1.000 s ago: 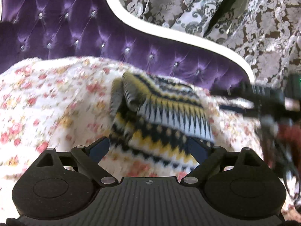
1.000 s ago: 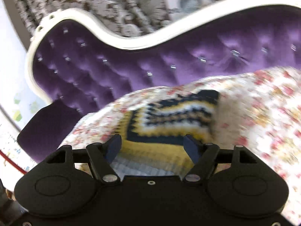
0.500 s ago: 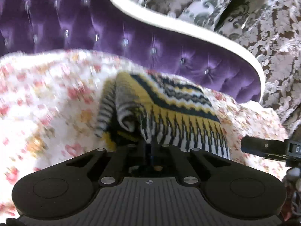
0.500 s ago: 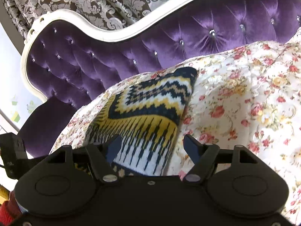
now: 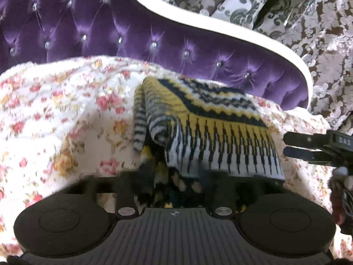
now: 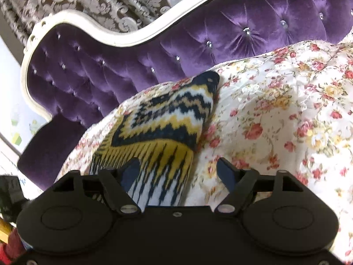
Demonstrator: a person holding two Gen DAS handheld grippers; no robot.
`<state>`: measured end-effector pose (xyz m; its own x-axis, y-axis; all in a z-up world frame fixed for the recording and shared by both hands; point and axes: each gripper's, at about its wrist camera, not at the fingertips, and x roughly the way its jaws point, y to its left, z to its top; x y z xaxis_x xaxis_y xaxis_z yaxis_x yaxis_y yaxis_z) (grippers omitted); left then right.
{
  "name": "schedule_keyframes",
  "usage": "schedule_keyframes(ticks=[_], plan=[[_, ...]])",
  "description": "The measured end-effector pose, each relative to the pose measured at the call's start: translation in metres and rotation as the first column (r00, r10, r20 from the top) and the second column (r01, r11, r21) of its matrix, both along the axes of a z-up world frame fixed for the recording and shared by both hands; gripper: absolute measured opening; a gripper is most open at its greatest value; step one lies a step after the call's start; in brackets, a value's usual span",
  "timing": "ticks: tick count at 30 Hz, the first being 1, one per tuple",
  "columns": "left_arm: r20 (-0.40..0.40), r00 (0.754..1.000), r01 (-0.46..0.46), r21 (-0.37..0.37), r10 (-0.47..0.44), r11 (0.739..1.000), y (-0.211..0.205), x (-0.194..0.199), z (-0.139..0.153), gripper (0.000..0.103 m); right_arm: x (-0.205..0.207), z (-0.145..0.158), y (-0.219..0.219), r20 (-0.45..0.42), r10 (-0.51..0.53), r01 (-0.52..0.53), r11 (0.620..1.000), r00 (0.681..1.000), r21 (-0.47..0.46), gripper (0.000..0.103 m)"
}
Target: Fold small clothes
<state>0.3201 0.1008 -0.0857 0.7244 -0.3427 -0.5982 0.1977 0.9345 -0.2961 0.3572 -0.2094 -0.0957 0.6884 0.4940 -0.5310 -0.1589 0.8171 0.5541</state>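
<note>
The left claw (image 5: 174, 181) has its jaws apart, blurred because they've just been opening up again after a quick pinch, and the near edge of the knitted garment (image 5: 211, 132) sits loose between them, not clamped. The right claw (image 6: 178, 172) is spread wide too, jaws having just opened a bit further; its left finger sits over the white-and-black striped end of the garment (image 6: 163, 132), the other is over bare quilt, nothing gripped. The garment itself is a folded yellow, navy and white zigzag knit, lying on the floral quilt (image 5: 66, 114) with a rolled-over flap along its left side in the left wrist view. Behind the quilt runs the purple tufted headboard (image 6: 242, 31) with its white frame, and patterned curtains (image 5: 320, 44) hang beyond that. The right claw also pokes into the left wrist view at the right edge.
</note>
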Motion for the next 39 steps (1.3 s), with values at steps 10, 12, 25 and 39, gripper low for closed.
schedule_keyframes(ticks=[10, 12, 25, 39], plan=[[-0.058, 0.998, -0.032, -0.067, 0.028, 0.997, 0.010, 0.025, -0.010, 0.081, 0.036, -0.015, -0.001, -0.026, -0.003, 0.006, 0.995, 1.000, 0.097, 0.088], [-0.106, 0.994, -0.013, -0.113, 0.001, 0.993, 0.009, 0.030, -0.017, 0.081, 0.043, -0.020, 0.001, -0.032, 0.006, -0.002, 0.993, 0.999, 0.116, 0.088], [-0.223, 0.961, 0.061, -0.417, -0.167, 0.907, 0.004, 0.040, -0.027, 0.040, 0.044, -0.024, 0.022, -0.083, 0.092, -0.081, 0.989, 0.992, 0.126, 0.051], [-0.243, 0.900, 0.209, -0.487, -0.361, 0.848, -0.022, -0.108, -0.017, 0.043, -0.117, 0.011, 0.006, -0.196, 0.190, -0.174, 0.980, 0.962, 0.096, 0.052]])
